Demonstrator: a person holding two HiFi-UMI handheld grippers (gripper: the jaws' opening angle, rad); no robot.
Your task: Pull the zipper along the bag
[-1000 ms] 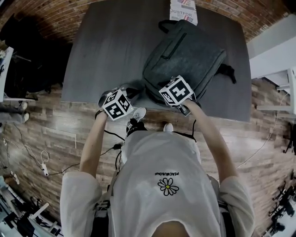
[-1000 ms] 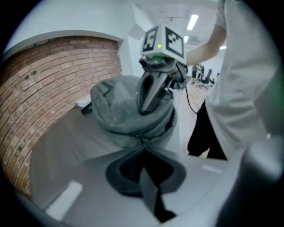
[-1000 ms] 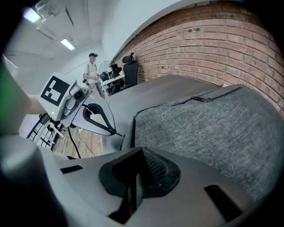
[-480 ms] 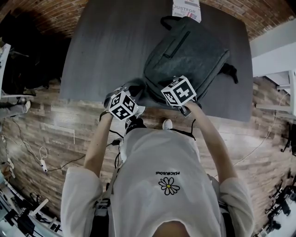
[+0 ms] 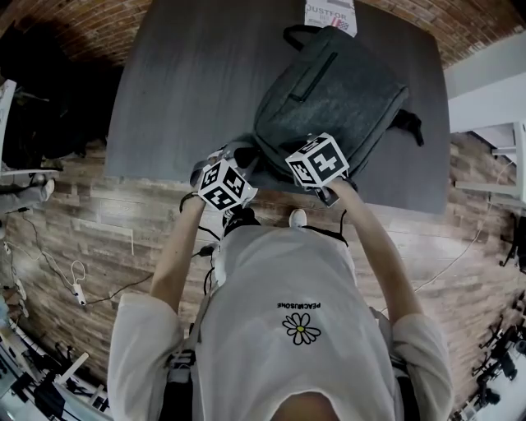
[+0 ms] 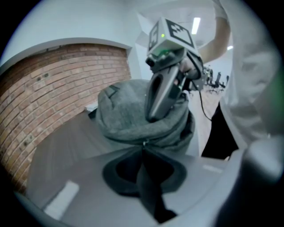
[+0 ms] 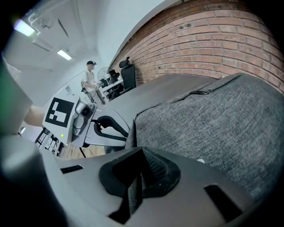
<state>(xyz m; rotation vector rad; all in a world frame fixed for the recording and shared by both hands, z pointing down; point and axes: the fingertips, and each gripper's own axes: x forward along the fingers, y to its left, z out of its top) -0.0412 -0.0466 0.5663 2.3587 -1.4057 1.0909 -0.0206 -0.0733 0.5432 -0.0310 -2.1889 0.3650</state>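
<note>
Two grippers work on one bag, both at its near end. Dark grey table (image 5: 181,90) fills the top of the head view. The grey fabric bag (image 5: 337,90) lies flat on it, skewed, with its near corner at the table's front edge just ahead of the person (handle loop toward the far edge, near a printed sheet (image 5: 329,15)). Judgement: it sits this close so that both hands reach the zipper's end without stretching. Both forearms run forward from the body and angle inward, and each gripper is tipped forward and down with its marker cube uppermost. Right gripper (image 7: 141,153): jaws together, nothing visible between them, tips against the bag's top fabric. The left gripper view shows its long jaws sunk into the raised fold. It probably serves as an anchor, so the bag does not slide or bunch when the zipper is drawn; I cannot tell whether a pinch of cloth is caught. Left gripper (image 6: 143,150): jaws also closed, aimed at the bag's near-left corner, tips right at the seam. A small metallic zipper pull (image 6: 143,142) glints at the very tip line, touching or just ahead of the pads. No view confirms that it is clamped. Judgement: the pull along the bag has not yet started, and a secure hold on that tab comes first.
</note>
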